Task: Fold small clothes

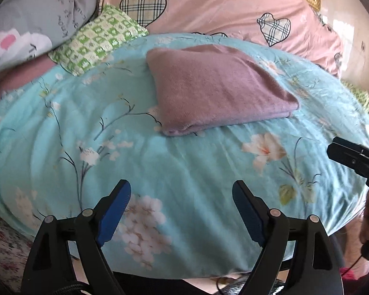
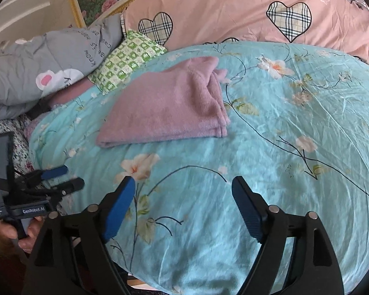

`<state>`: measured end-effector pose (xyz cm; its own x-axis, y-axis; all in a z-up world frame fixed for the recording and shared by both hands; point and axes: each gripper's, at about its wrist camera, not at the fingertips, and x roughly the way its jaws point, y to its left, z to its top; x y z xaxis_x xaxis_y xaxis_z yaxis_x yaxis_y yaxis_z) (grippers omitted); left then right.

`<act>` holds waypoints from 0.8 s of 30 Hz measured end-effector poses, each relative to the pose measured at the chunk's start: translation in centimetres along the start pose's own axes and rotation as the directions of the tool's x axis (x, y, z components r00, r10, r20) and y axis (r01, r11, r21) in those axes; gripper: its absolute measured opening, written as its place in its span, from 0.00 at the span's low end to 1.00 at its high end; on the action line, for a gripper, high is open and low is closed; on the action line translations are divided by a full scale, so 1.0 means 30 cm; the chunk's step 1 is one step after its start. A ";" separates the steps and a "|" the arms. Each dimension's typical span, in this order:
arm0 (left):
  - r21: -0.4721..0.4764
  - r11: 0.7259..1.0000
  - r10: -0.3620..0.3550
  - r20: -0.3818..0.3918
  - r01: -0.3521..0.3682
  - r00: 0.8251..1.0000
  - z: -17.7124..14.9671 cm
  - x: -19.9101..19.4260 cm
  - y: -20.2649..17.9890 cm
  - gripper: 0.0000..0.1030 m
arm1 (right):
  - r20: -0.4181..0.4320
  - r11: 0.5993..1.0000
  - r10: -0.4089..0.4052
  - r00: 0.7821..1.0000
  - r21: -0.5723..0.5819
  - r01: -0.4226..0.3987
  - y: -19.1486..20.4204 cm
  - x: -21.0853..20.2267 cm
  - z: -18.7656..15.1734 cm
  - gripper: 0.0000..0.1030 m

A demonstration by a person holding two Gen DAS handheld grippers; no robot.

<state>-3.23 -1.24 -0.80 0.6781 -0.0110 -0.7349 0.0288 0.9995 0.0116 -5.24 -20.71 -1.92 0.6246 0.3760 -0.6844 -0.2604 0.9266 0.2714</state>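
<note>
The folded mauve garment (image 1: 219, 88) lies flat on the turquoise floral quilt (image 1: 184, 172), well ahead of my left gripper (image 1: 182, 191) and right gripper (image 2: 183, 188), both spread wide over the quilt, holding nothing.

Right gripper (image 1: 356, 162) is cut off by the picture's edge; grey pillow's (image 2: 49, 66) lettering too small to read

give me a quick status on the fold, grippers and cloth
Left gripper and right gripper both open, empty. Mauve cloth lies folded on the blue floral quilt, untouched. Nothing in the way.
</note>
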 end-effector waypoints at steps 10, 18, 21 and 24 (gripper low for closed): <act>0.027 1.000 0.007 -0.034 -0.006 0.999 0.061 0.023 0.024 0.86 | -0.041 0.995 0.019 0.999 -0.093 -0.023 0.055 0.037 0.047 0.86; 0.028 0.996 0.081 -0.019 -0.080 0.997 0.245 0.064 0.060 0.90 | -0.018 0.989 0.016 1.000 -0.148 -0.018 0.084 0.071 0.201 0.96; 0.029 0.997 0.077 -0.009 -0.076 0.997 0.298 0.071 0.068 0.93 | -0.016 0.988 0.034 0.999 -0.150 -0.036 0.094 0.091 0.266 0.97; 0.044 0.996 0.075 -0.015 -0.074 0.997 0.332 0.087 0.069 0.95 | -0.060 0.987 0.046 0.997 -0.152 -0.055 0.104 0.130 0.316 0.99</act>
<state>5.91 0.50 4.07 0.6674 0.0641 -0.7419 0.0112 0.9953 0.0961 3.36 -16.26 2.67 0.5667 0.4169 -0.7107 -0.4026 0.8927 0.2027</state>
